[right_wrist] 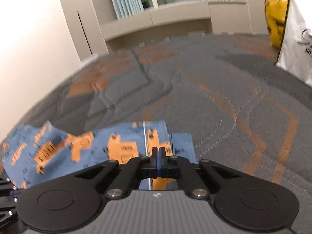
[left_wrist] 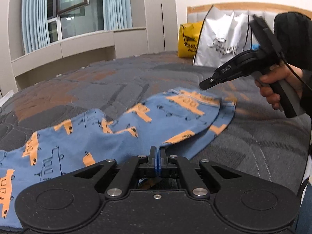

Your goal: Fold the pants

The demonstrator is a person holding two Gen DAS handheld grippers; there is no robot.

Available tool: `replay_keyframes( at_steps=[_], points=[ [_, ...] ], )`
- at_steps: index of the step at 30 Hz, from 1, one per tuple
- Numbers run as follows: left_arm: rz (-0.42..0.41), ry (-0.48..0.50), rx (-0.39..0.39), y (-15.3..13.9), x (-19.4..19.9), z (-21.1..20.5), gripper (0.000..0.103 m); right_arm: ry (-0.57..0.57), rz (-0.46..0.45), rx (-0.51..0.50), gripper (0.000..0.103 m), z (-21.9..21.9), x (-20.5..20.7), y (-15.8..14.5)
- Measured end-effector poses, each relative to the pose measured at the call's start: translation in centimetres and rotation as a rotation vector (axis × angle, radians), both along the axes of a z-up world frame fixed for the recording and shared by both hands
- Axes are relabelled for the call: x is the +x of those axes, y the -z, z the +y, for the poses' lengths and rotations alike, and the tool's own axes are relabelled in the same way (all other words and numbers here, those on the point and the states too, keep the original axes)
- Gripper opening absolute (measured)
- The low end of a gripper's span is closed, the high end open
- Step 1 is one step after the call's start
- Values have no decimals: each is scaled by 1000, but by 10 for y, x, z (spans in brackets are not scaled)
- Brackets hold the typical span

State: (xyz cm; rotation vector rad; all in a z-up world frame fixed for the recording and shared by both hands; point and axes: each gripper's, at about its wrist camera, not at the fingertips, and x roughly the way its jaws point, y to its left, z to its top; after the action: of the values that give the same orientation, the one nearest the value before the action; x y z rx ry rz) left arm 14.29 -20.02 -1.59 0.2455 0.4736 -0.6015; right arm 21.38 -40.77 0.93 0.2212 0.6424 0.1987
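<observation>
One pair of blue pants point(left_wrist: 109, 134) with orange vehicle prints lies spread across the bed, running from eight o'clock up toward two o'clock in the left wrist view. The left gripper point(left_wrist: 157, 152) has its jaws pinched together, with blue cloth caught between them at the near edge of the pants. Only this view shows the other tool from outside: the right gripper point(left_wrist: 209, 81) hangs above the far hem at two o'clock, its tip closed and clear of the cloth, a hand point(left_wrist: 276, 83) wrapped round its handle. Over to the right wrist view, blurred with motion: the right gripper point(right_wrist: 158, 152) shows its jaws drawn together, the pants point(right_wrist: 78, 148) beneath and to nine o'clock; I cannot tell whether it touches them. Only here does a sliver of the left gripper point(right_wrist: 5, 193) peek in at eight o'clock. The bed cover point(left_wrist: 253, 136) is quilted grey with orange bands. Behind it: one window point(left_wrist: 78, 5) with pale blue curtains, a beige sill, and two bags against the headboard, one yellow bag point(left_wrist: 188, 39) and one white bag point(left_wrist: 222, 39).
</observation>
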Motion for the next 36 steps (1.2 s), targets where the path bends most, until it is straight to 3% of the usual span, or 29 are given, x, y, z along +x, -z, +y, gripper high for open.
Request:
replay_keyframes(
  at_steps=[3, 6, 9, 11, 16, 19, 22, 25, 32, 36],
  points=[
    [-37, 5, 15, -5, -4, -5, 0, 49, -76, -23, 0, -12, -24, -17],
    [-39, 9, 35, -3, -4, -8, 0, 65, -60, -16, 0, -26, -33, -19],
    [2, -13, 22, 2, 0, -5, 0, 17, -17, -17, 14, -25, -27, -12],
    [18, -21, 13, 4, 1, -4, 0, -12, -4, -4, 30, -20, -17, -9],
    [21, -30, 15, 5, 1, -6, 0, -63, 21, -32, 36, 3, 22, -4],
    [27, -34, 6, 5, 2, -5, 0, -50, 71, -59, 36, 11, 41, 6],
    [34, -36, -3, 5, 3, -4, 0, -35, 71, -23, 36, 6, 44, 11],
    [35, -42, -8, 4, 3, -3, 0, -37, 79, 16, 7, 1, 43, 15],
    [-31, -31, -28, -14, -2, -5, 0, 14, -48, -13, 7, -10, 9, -23],
    [-19, -18, 11, -8, 0, -13, 0, 29, -17, -33, 7, -23, -4, -29]
  ],
)
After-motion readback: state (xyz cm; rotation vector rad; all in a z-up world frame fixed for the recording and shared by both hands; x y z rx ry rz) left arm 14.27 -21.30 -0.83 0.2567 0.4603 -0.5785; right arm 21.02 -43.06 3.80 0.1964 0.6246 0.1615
